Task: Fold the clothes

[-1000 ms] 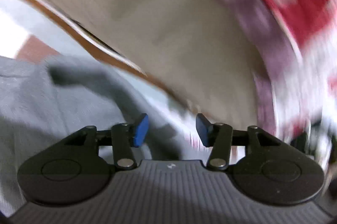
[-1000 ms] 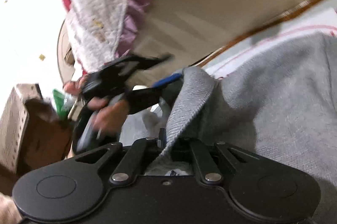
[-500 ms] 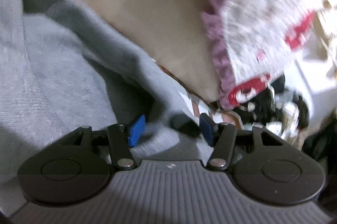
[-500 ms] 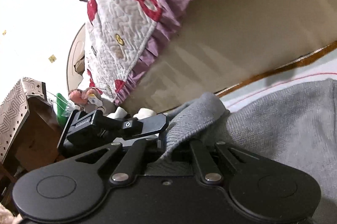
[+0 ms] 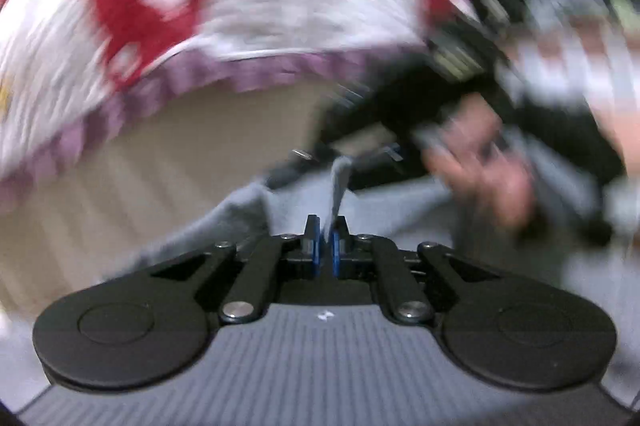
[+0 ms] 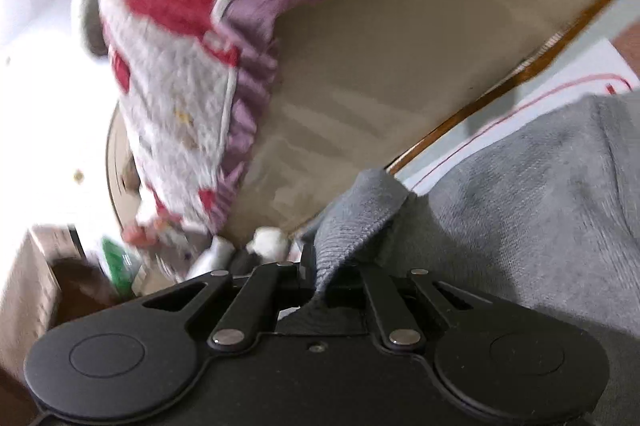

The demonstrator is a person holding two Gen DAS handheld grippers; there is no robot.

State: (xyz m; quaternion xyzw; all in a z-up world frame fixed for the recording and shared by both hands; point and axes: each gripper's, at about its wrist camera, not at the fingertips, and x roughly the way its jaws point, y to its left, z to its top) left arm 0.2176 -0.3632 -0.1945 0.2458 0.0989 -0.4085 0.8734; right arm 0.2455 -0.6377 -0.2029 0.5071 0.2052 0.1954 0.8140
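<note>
With the left tongs [image 5: 325, 246] nearly closed on a thin ridge of the grey sweater [image 5: 340, 182], best lifted level with the other hand [image 5: 480, 162], well clear of the red-and-white quilt [image 5: 200, 6]. While the right tongs [image 6: 320, 276] pinch the ribbed hem over the tabletop [image 6: 568, 90], should be drawn taut, away from that quilt.

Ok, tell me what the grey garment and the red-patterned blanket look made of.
Grey garment: a soft knit, likely fleece or jersey, matte; ribbed edge where the right gripper pinches it. Red-patterned blanket: looks like quilted cotton with stitched texture, white piping and a purple ruffled trim.
</note>
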